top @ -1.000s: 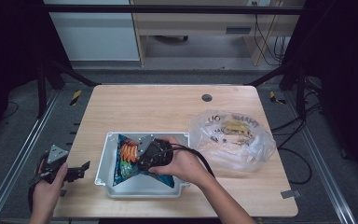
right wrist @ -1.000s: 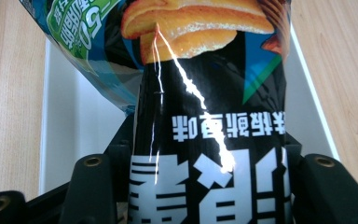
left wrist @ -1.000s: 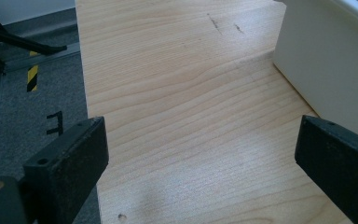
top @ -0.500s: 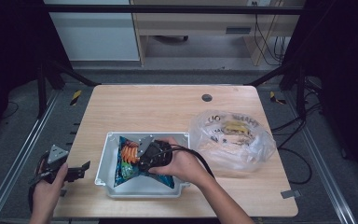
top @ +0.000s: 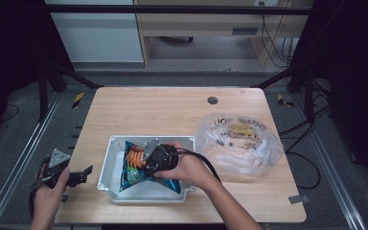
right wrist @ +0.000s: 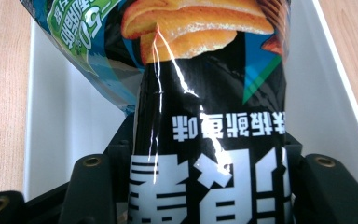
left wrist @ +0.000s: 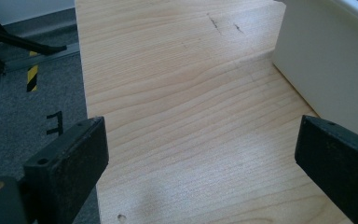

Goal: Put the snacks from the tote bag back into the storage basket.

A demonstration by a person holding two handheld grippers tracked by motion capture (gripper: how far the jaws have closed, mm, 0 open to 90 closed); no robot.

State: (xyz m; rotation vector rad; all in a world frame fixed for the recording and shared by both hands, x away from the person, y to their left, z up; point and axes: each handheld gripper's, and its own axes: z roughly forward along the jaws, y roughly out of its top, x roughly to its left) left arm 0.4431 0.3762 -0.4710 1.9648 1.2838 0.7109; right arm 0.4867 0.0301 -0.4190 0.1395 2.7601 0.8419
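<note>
Little has changed over the last second: our right claw [top: 149, 158] was already pinching the chip bag [top: 139, 167], and it still is, jaws pressed onto the foil as the right claw's own view shows [right wrist: 205, 186]. The bag has stayed in the white tray [top: 106, 163], lying over its left half; we judge the grip settled and a lift out of the tray, or a release into it, next (which one we cannot tell). Our left claw [top: 79, 176] has kept still off the worktop's [top: 163, 112] left edge, jaws spread on nothing. The pale wood worktop also carries a clear plastic bag [top: 239, 139], right of the tray. Grey floor and dark framing surround it.
</note>
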